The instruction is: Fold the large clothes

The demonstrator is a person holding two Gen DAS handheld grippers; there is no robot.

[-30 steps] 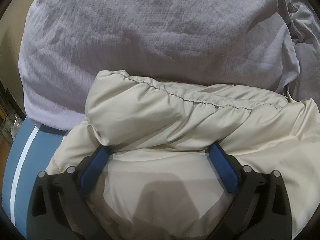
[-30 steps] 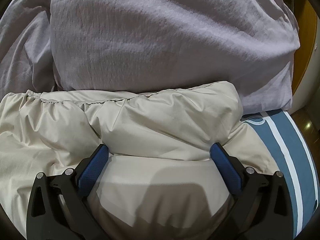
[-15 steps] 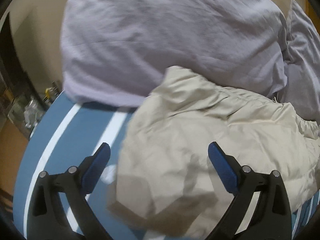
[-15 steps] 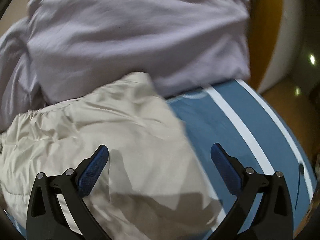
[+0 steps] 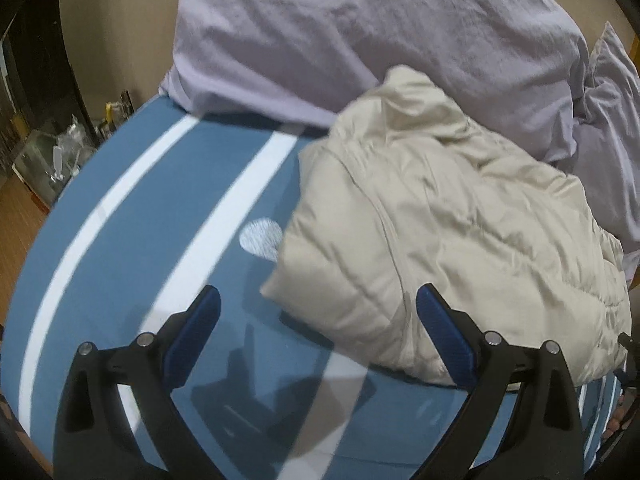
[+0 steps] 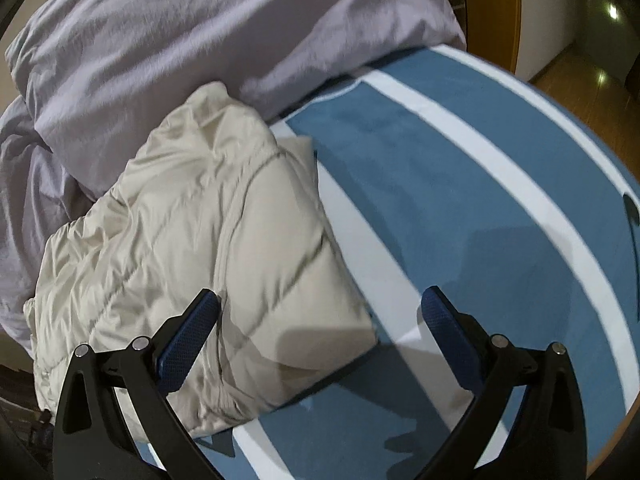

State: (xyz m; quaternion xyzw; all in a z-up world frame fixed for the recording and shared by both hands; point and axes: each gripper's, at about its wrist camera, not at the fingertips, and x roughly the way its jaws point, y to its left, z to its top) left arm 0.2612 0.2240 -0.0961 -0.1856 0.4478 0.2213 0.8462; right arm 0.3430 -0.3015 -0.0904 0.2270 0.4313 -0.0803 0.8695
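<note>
A cream padded jacket (image 5: pixel 452 232) lies folded in a puffy bundle on the blue bed cover (image 5: pixel 160 208). In the right wrist view the same jacket (image 6: pixel 200 240) fills the left half. My left gripper (image 5: pixel 318 320) stands open above the cover, its right finger over the jacket's near left corner, nothing held. My right gripper (image 6: pixel 320 324) is open too, with its left finger over the jacket's near right corner and its right finger over the blue cover (image 6: pixel 500 208). Both hover clear of the cloth.
A large lilac duvet (image 5: pixel 360 32) is heaped behind the jacket, touching its far edge, and the duvet (image 6: pixel 192 40) shows in the right view too. White stripes run along the cover. Left of the bed stands cluttered shelving (image 5: pixel 52 148); wooden floor (image 6: pixel 580 72) lies to the right.
Both grippers have pulled back and up from the jacket, the left swinging outward to the left, the right to the right. The jacket now lies free as a folded bundle.
</note>
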